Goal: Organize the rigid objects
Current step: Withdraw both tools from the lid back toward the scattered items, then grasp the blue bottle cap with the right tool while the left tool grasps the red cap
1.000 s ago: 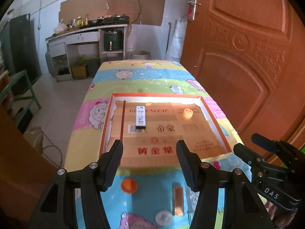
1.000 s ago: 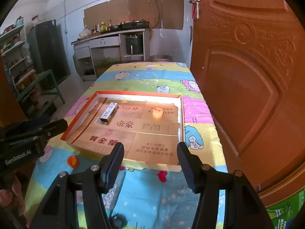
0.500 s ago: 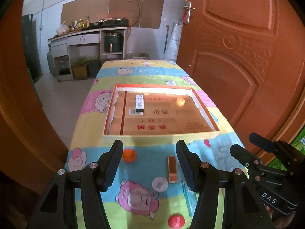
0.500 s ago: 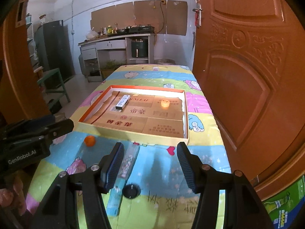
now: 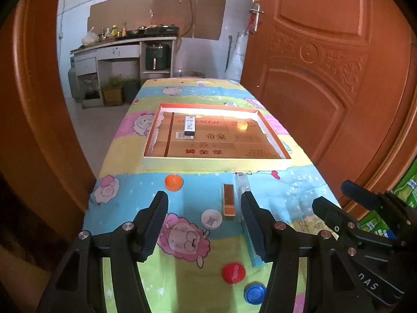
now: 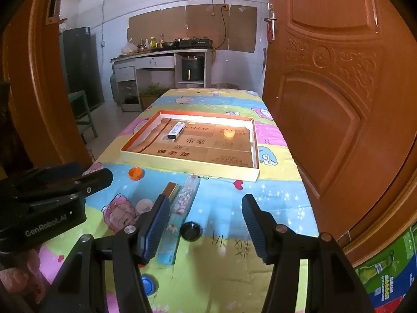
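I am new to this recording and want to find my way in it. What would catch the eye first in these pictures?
First the bright cartoon-sheep tablecloth, with a shallow orange-rimmed tray lying at its middle; a white stick and a yellow cap lie inside. Nearer, loose pieces are scattered on the cloth: an orange cap, a brown block, a red cap. Both black tongs, left and right, hang open above them.

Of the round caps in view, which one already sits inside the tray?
The yellow-orange cap, lying in the tray toward its far right. The orange, white, red, blue and black caps all lie on the cloth outside.
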Demonstrator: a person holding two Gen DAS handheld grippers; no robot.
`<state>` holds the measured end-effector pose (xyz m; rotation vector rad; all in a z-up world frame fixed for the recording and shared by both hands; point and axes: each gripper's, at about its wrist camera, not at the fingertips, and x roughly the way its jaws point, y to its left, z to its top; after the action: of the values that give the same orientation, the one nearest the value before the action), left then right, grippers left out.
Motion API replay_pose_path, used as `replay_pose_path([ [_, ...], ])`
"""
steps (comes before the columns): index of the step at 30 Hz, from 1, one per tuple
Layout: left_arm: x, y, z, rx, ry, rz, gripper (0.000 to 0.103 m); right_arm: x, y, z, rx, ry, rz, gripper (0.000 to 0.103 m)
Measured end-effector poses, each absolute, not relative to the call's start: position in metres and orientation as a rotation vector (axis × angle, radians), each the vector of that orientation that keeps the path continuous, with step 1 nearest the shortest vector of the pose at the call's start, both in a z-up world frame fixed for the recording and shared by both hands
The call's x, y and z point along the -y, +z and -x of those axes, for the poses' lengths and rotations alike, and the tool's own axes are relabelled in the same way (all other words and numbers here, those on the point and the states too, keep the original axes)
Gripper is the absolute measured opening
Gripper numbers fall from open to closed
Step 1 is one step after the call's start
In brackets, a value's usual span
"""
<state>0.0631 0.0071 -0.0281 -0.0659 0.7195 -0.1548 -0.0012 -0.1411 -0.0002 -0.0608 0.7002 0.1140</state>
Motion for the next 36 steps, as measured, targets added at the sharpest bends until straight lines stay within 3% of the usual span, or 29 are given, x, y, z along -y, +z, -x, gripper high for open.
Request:
replay_pose_path([
  [28,-0.021,-0.088,-0.028,-0.765,-0.118,0.061,0.060,0.083,-0.106,0.050,-0.842,0.301,0.156,0.057],
  [29,-0.021,-0.089,-0.028,-0.766,-0.121,0.059,0.060,0.082,-0.109,0.049,-0.849,0.302,0.156,0.056],
  [32,-0.017,-0.092,-0.028,-0.772,-0.141,0.051,0.060,0.085,-0.110,0.049,-0.845,0.295,0.147,0.030],
  [36,-0.001,-0.100,-0.028,-0.794,-0.210,0.016,0.060,0.094,-0.108,0.051,-0.849,0.275,0.161,0.030],
])
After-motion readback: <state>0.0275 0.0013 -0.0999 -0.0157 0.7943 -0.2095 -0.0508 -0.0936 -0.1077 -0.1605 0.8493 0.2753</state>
